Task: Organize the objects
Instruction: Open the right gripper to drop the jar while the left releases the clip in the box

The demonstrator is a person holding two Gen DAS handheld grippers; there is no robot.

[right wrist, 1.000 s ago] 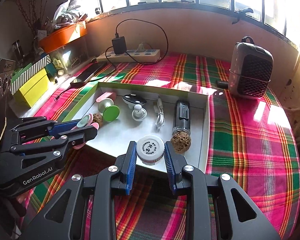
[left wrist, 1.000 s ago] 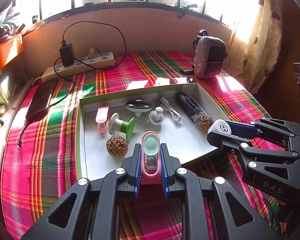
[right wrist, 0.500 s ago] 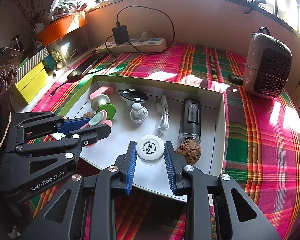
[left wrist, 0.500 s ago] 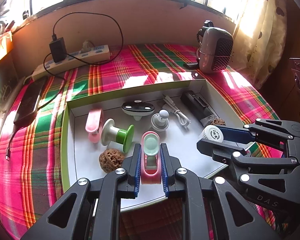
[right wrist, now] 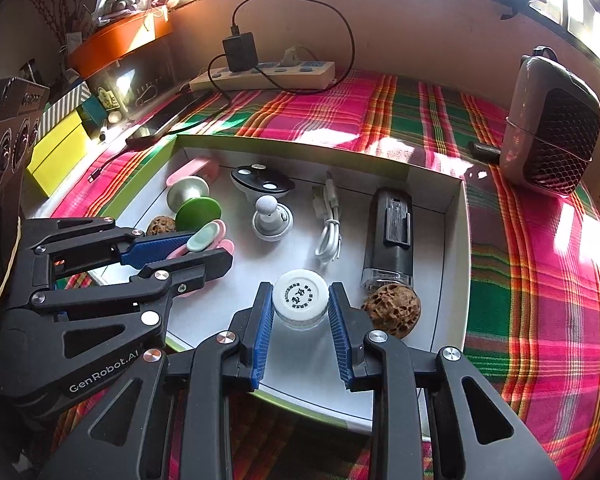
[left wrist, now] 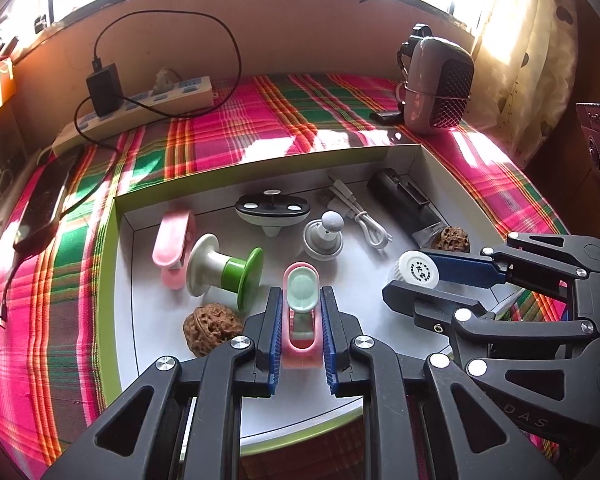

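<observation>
A white shallow box with a green rim (left wrist: pixel 109 264) lies on the plaid cloth. My left gripper (left wrist: pixel 300 294) is shut on a pink clip with a mint oval top (left wrist: pixel 301 292), over the box's near middle. My right gripper (right wrist: pixel 300 292) is shut on a small jar with a white printed lid (right wrist: pixel 300 295), over the box's near right part, beside a walnut (right wrist: pixel 392 310). In the left wrist view the right gripper (left wrist: pixel 410 276) and the jar (left wrist: pixel 417 270) show at the right. In the right wrist view the left gripper (right wrist: pixel 210 246) and the clip (right wrist: pixel 206 238) show at the left.
In the box lie a second pink clip (left wrist: pixel 172 244), a green-and-white spool (left wrist: pixel 224 270), another walnut (left wrist: pixel 208 328), an oval black gadget (left wrist: pixel 272 210), a grey knob (left wrist: pixel 324 236), a white cable (left wrist: pixel 360 216) and a black device (left wrist: pixel 404 204). Behind stand a power strip (left wrist: pixel 140 108) and a heater (left wrist: pixel 436 88).
Both grippers have moved forward and down over the box, each keeping its object. The box's contents have not moved.
</observation>
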